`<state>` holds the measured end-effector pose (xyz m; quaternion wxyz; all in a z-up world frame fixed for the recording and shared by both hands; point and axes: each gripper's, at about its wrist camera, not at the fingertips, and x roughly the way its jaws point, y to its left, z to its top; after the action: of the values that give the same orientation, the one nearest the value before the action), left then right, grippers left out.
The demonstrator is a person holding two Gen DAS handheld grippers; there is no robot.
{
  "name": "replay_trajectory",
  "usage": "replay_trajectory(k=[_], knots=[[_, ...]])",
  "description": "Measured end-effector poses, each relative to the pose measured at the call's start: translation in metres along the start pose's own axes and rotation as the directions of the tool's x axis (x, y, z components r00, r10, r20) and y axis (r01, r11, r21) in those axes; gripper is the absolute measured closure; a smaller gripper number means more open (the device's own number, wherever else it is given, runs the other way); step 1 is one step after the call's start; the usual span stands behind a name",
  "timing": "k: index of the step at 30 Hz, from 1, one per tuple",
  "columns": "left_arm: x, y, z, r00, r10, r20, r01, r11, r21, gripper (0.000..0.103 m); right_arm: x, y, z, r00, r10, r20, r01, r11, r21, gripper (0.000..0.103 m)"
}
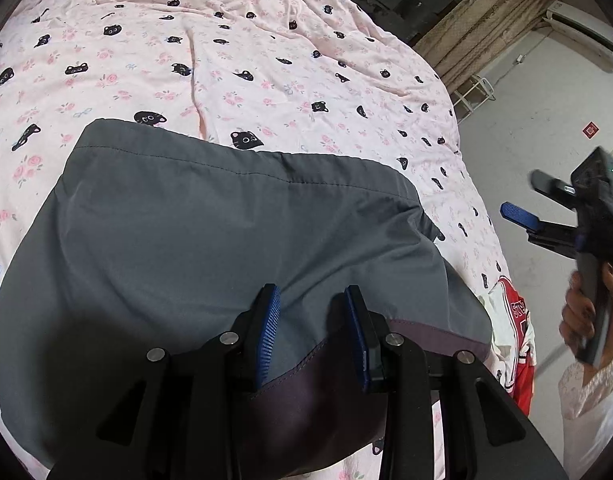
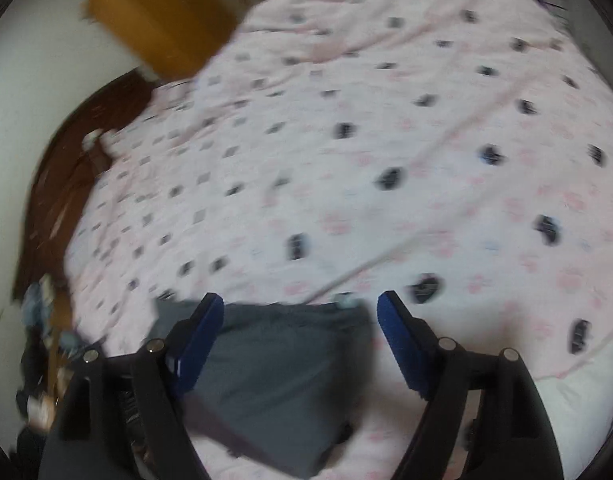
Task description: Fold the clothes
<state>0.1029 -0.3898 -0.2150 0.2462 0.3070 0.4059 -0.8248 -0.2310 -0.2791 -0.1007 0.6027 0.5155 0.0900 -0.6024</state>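
A grey garment (image 1: 226, 232), folded over, lies flat on the pink cat-print bedsheet (image 1: 226, 60). Its darker purple-grey inner side (image 1: 318, 400) shows at the near edge. My left gripper (image 1: 312, 300) is open and hovers just over that near edge, with cloth between the spread fingers but not pinched. My right gripper (image 1: 518, 196) is open and held in the air off the bed's right side. In the blurred right wrist view the right gripper (image 2: 300, 308) is open and empty above the grey garment (image 2: 274, 368).
A red and white garment (image 1: 514, 344) hangs at the bed's right edge. Past that edge is grey floor (image 1: 546, 112). An orange-brown box (image 2: 154, 20) and a dark wooden bed frame (image 2: 66, 160) lie at the far left of the bed.
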Motion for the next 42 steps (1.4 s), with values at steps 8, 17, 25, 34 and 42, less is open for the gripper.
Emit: replay_trajectory(k=[8,17,25,34,42], knots=[[0.002,-0.003,0.001,1.0,0.021,-0.004,-0.021,1.0,0.011,0.073,0.085,0.074,-0.039,0.956,0.211,-0.205,-0.225,0.973,-0.047,0.055],[0.014,0.003,0.0,0.999,0.044,-0.023,-0.044,0.999,0.002,0.073,0.158,0.048,-0.024,0.975,0.043,-0.217,-0.03,0.997,0.065,0.059],[-0.009,0.008,0.011,0.999,-0.049,0.018,0.05,0.998,-0.046,0.073,0.125,0.045,-0.029,0.992,0.019,-0.124,-0.017,1.0,0.022,0.063],[-0.023,0.007,0.031,0.989,0.123,0.082,-0.127,0.991,0.048,0.069,0.084,0.074,-0.077,0.981,-0.184,-0.058,0.168,0.963,-0.212,0.052],[0.016,0.023,0.012,0.979,0.204,0.011,-0.205,0.975,0.085,0.069,0.124,0.055,-0.116,0.952,-0.295,-0.083,0.262,0.924,-0.279,0.038]])
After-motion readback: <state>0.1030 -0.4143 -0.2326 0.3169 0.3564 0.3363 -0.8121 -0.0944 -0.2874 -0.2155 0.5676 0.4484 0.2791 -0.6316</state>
